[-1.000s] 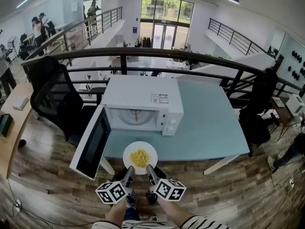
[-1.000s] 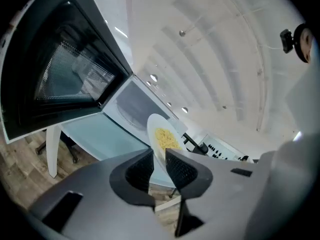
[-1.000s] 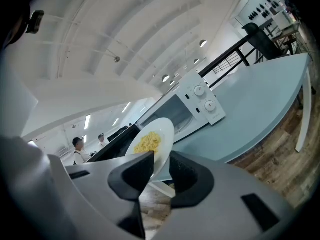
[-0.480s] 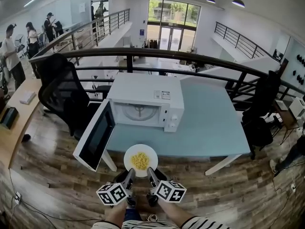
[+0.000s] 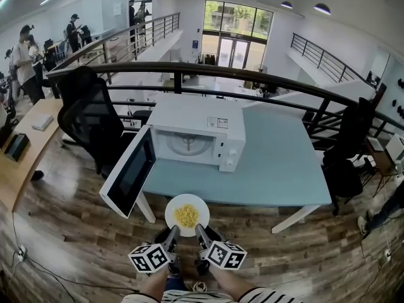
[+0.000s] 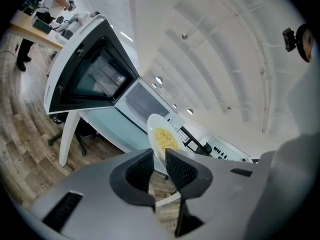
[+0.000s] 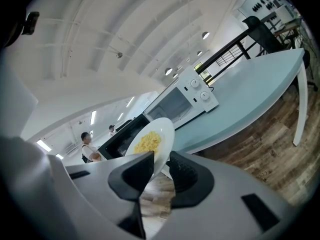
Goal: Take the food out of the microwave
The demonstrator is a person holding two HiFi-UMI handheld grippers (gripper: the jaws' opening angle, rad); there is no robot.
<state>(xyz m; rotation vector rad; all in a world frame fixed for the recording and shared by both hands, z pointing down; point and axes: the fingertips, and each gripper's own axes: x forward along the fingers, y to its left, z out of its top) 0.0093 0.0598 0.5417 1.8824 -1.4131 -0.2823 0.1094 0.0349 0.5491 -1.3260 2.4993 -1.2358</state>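
A white plate [image 5: 187, 214] with a heap of yellow food [image 5: 186, 216] hangs in the air just off the table's near edge. My left gripper [image 5: 173, 230] is shut on the plate's near-left rim and my right gripper [image 5: 198, 228] is shut on its near-right rim. In the left gripper view the plate [image 6: 162, 139] stands on edge between the jaws [image 6: 159, 165]; in the right gripper view the plate [image 7: 150, 145] runs up from between the jaws [image 7: 161, 166]. The white microwave [image 5: 196, 133] stands on the table with its door [image 5: 130, 177] swung open to the left and its chamber bare.
The pale blue table [image 5: 278, 169] carries only the microwave. A black office chair [image 5: 91, 122] stands left of the open door, and a black railing [image 5: 252, 84] runs behind the table. People stand at desks far left. Wooden floor lies under the plate.
Both grippers and the plate have drawn back from the table toward me; the plate now sits past the table's near edge. The grip on the rim is unchanged.
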